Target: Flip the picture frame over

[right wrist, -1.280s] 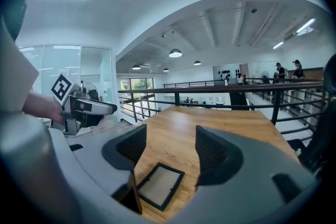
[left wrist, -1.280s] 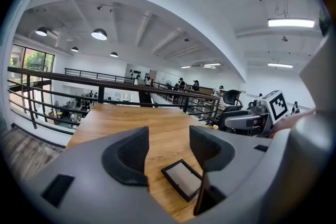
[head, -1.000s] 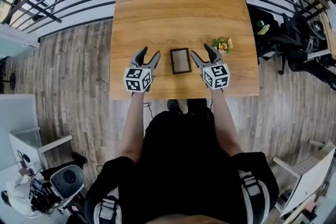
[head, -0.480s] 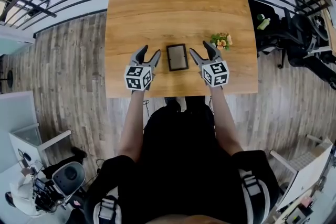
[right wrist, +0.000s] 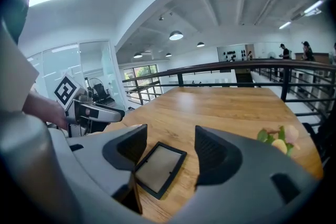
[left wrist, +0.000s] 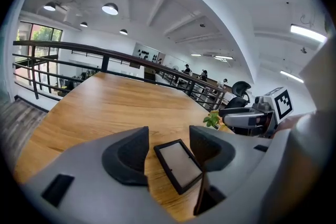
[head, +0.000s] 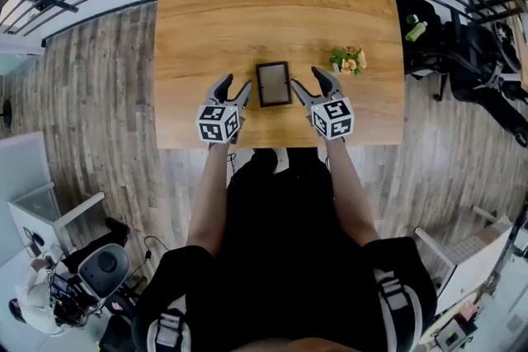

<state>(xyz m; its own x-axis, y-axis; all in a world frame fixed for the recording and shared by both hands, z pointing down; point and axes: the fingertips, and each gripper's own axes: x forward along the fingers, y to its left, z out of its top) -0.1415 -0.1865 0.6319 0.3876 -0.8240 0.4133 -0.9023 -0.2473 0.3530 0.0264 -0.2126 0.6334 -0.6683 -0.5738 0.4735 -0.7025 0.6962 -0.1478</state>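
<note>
Head view: the frame (head: pixel 273 84) lies flat towards the near edge of the table (head: pixel 272 4), between the left gripper (head: pixel 233 84) and the right gripper (head: pixel 307 79), each just beside it. Flowers (head: pixel 348 60) lie right of the right gripper, slightly farther.

Left gripper view: jaws wide apart, gripping nothing; the frame lies on the wood beyond them.

Right gripper view: jaws also wide and empty, with the frame lying flat past them and the flowers at right.

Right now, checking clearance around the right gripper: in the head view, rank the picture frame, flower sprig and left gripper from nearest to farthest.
From the right gripper:
1. Picture frame, just to its left, flat on the table.
2. Flower sprig, on its right, farther up the table.
3. Left gripper, beyond the frame's other side.
</note>
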